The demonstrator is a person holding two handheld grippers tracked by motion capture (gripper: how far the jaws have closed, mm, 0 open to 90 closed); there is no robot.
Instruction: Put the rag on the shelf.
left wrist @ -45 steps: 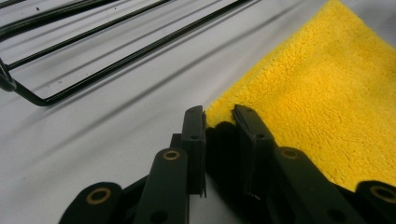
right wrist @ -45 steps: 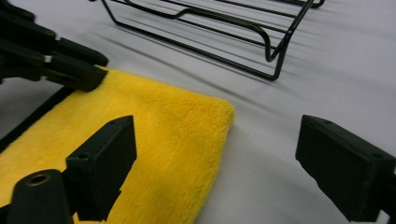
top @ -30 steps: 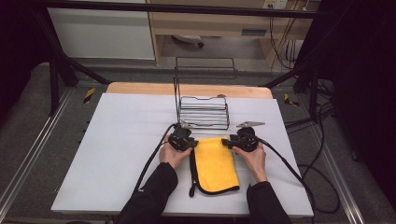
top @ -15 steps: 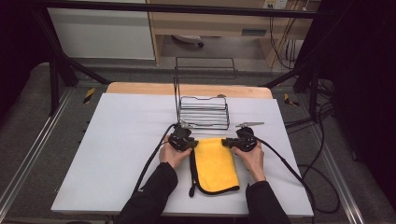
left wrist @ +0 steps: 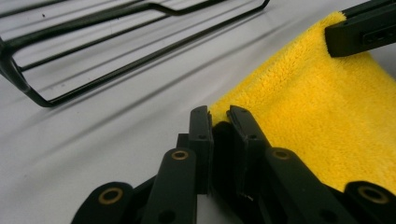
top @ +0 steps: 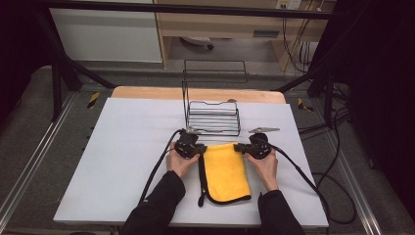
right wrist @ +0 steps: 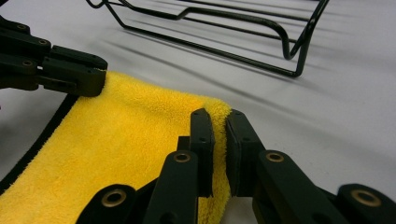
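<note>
High view shows a yellow cloth [top: 224, 171] lying flat on the white worktop [top: 122, 161], just in front of a black wire rack [top: 213, 117], with the left gripper [top: 188, 145] at its far left corner and the right gripper [top: 253, 147] at its far right corner. In the left gripper view the fingers [left wrist: 201, 140] are closed down to a narrow gap that pinches the cloth's corner; the right gripper view shows the same, its fingers [right wrist: 201, 144] nipping the other far corner. The cloth looks like fleecy microfibre: light, limp and likely to sag between the two holds once lifted, so the corners along the far edge seem the sensible places to grip, and a firm pinch should keep the plush pile from sliding out. A dark binding [top: 199, 181] runs down its left side. How deep the fabric sits between the fingers is hard to judge, and whether the cloth is folded double cannot be told.
</note>
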